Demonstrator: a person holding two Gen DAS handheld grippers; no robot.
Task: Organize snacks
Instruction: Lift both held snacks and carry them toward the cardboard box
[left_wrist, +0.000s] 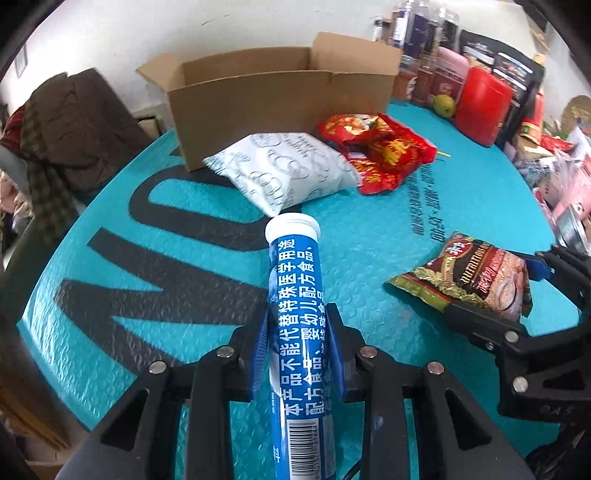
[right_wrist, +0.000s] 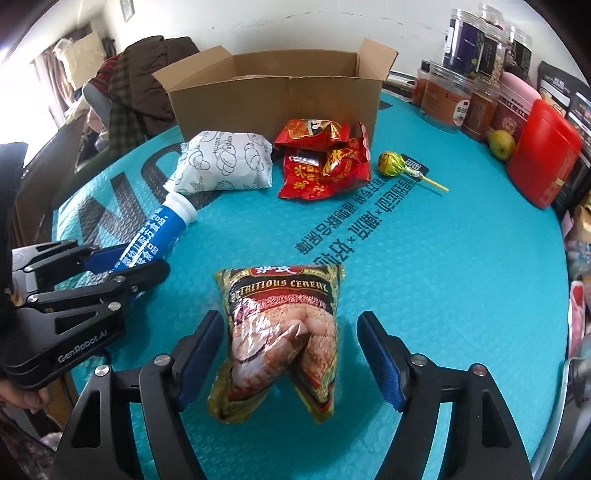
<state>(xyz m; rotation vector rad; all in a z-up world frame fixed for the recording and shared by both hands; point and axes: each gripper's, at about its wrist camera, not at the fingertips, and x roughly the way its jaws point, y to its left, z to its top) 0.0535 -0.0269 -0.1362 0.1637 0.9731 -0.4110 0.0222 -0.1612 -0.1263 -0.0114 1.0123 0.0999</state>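
Note:
My left gripper (left_wrist: 298, 314) is shut on a blue tube with a white cap (left_wrist: 295, 295), held low over the teal mat; the tube also shows in the right wrist view (right_wrist: 155, 232). My right gripper (right_wrist: 290, 325) is open, its jaws on either side of a cereal packet (right_wrist: 280, 339) that lies on the mat; the packet also shows in the left wrist view (left_wrist: 469, 277). An open cardboard box (left_wrist: 273, 96) (right_wrist: 273, 99) stands at the back. A white bread bag (right_wrist: 225, 162) and a red snack bag (right_wrist: 325, 162) lie in front of it. A lollipop (right_wrist: 395, 164) lies to the right.
The round table has a teal bubble mat (right_wrist: 424, 277). Jars (right_wrist: 447, 96), a red tin (right_wrist: 543, 151) and a green fruit (right_wrist: 501, 144) line the back right edge. A chair with clothes (right_wrist: 144, 74) stands behind the table at left.

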